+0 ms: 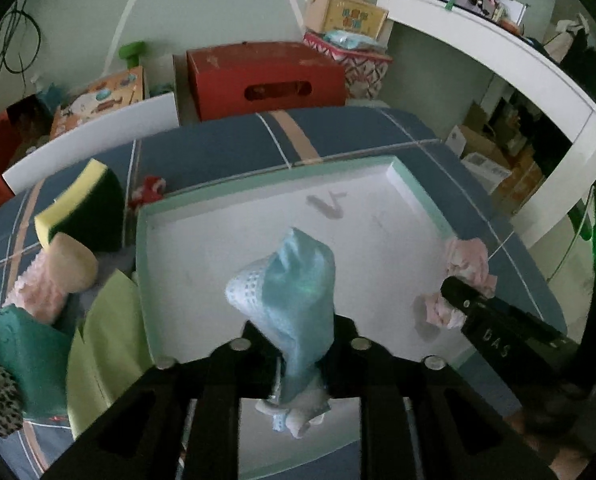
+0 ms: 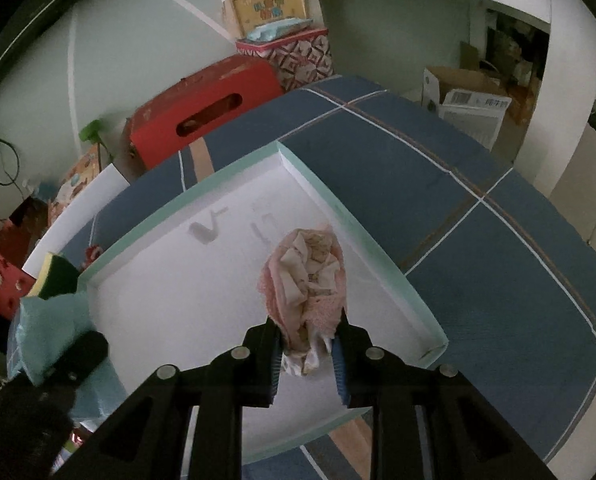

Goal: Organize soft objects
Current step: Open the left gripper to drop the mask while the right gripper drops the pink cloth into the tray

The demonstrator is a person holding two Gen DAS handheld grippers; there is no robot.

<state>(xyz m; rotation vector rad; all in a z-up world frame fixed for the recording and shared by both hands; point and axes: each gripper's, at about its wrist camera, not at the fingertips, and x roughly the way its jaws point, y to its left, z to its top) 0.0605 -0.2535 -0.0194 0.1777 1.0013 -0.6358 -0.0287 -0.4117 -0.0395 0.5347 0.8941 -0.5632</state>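
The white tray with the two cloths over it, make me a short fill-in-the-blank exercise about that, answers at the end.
1. The left gripper holds a light ____ cloth over the white tray.
2. The right gripper holds a bundled ____ cloth.
3. The tray's rim is pale ____.
4. The yellow and green sponge lies ____ the tray, on the blue bedcover.

Answers: blue; pink; green; outside
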